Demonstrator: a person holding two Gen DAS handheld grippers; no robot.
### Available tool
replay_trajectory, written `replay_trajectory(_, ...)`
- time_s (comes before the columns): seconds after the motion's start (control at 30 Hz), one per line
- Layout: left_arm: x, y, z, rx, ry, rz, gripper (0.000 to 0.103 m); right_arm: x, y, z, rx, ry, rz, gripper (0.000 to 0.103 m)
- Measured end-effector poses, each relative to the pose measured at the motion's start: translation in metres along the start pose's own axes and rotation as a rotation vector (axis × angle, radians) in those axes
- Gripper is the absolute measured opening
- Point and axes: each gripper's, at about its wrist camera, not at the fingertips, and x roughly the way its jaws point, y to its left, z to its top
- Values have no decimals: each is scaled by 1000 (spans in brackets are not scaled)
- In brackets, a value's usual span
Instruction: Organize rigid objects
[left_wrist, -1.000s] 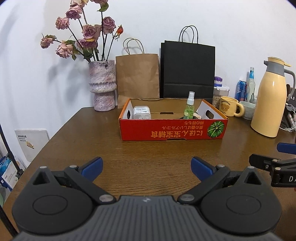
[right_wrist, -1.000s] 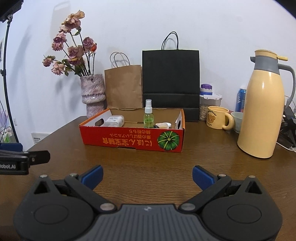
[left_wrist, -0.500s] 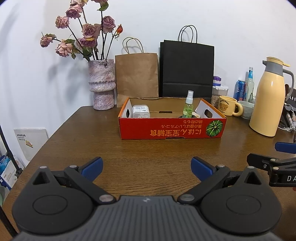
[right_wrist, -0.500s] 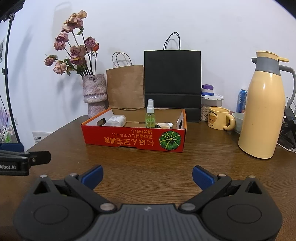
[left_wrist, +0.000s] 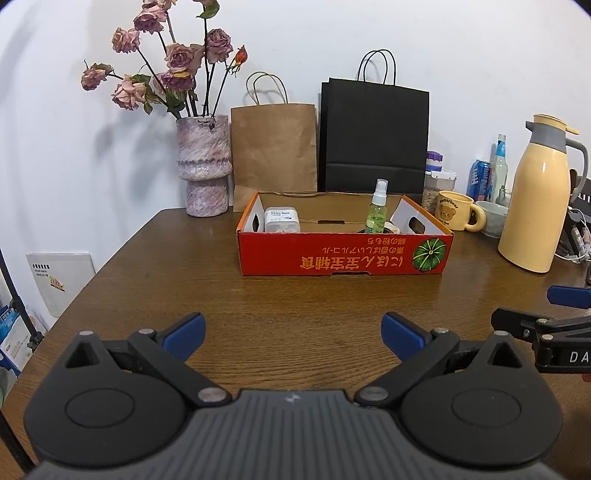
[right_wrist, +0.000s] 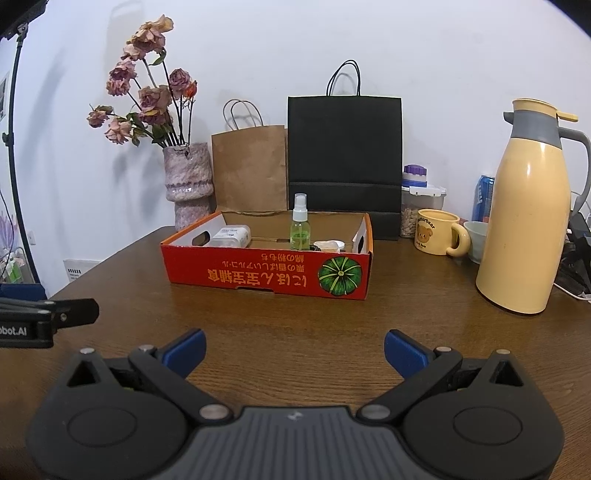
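Spray bottle (left_wrist: 377, 211) and white box (left_wrist: 282, 220) stand inside the red carton (left_wrist: 343, 256) mid-worktop, ahead of the left tool (left_wrist: 291, 330), spread wide and empty. Right view: right tool (right_wrist: 294, 349) likewise wide, low over bare worktop (right_wrist: 406, 314), apparently poised for a reach.
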Motion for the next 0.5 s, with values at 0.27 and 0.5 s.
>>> replay_trajectory(0.27,4,2,0,-8,4,3,103,6,-1,1,-1,13,-2,103)
replay_trajectory(0.5,9,4,-1,-17,3,2,103,13,0,1,-4,28,-1,103)
